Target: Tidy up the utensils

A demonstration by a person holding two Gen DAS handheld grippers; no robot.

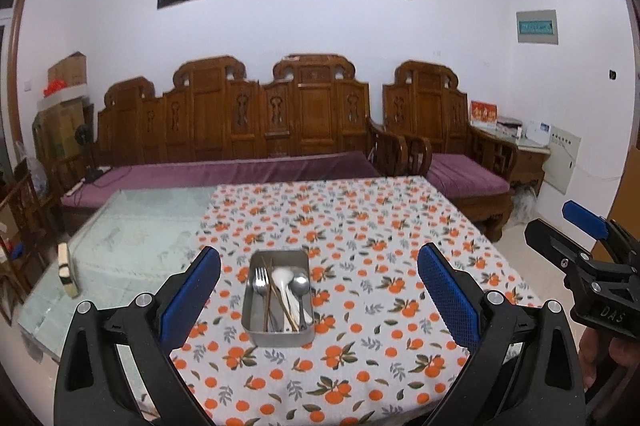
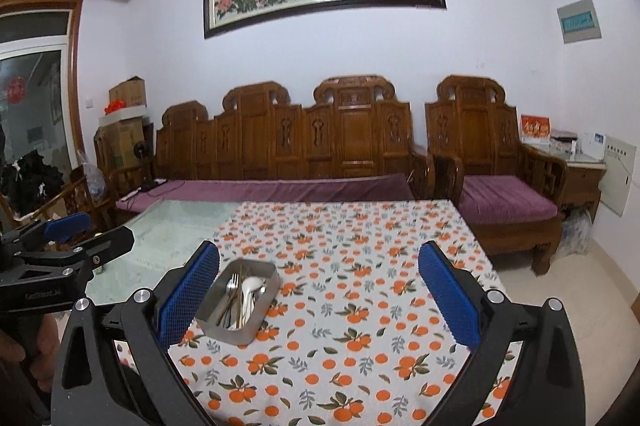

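A rectangular metal tray [image 1: 256, 330] [image 2: 260, 322] rests on the orange-patterned tablecloth [image 1: 360, 234] [image 2: 360, 266]. Inside it lie a fork [image 1: 261, 282] [image 2: 232, 284], a metal spoon [image 1: 300, 286], a white spoon [image 1: 282, 276] [image 2: 252, 286] and brown chopsticks [image 1: 280, 300] [image 2: 240, 302]. My left gripper [image 1: 320, 290] hovers above the near side of the table, open and empty, with the tray straight ahead between its blue pads. My right gripper [image 2: 319, 290] is also open and empty, with the tray just ahead of its left pad [image 2: 192, 290]. Each gripper shows at the edge of the other's view.
The table's left part is bare glass [image 1: 140, 226] [image 2: 168, 226]. A small block [image 1: 66, 274] stands near its left edge. A carved wooden sofa [image 1: 240, 129] [image 2: 288, 141] and armchair [image 1: 440, 129] [image 2: 492, 153] with purple cushions stand behind the table. A hand [image 2: 24, 350] holds the left gripper's handle.
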